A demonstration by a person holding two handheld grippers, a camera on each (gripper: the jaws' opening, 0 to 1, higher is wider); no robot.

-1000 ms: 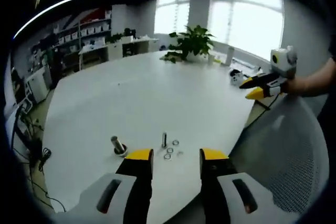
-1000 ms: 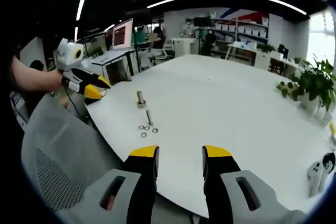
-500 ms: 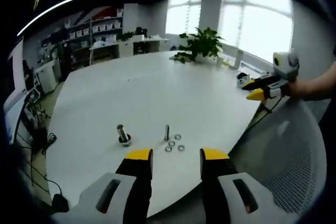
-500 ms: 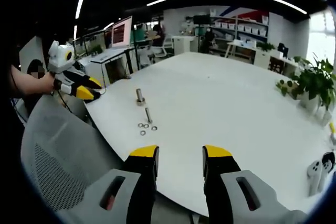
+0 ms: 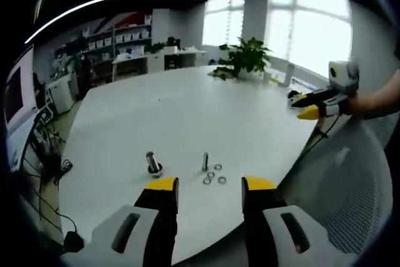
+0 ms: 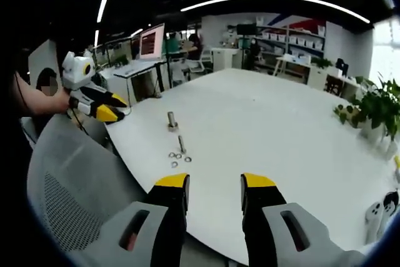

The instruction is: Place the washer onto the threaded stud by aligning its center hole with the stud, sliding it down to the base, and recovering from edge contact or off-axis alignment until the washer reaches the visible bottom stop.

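Both tools, left tool (image 5: pixel 203 184) and right tool (image 6: pixel 212 181), are wide and empty, so I'd approach a washer (image 5: pixel 222 180) low, beside the threaded stud (image 5: pixel 205 161).

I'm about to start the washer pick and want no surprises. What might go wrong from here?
Three washers lie flat and close together beside the thin stud, so the fingers may nudge neighbours or knock the stud while pinching one. They also sit near the table edge by the mesh chair, so a pushed washer might slide off. The stud looks slender; off-axis lowering could catch its top.
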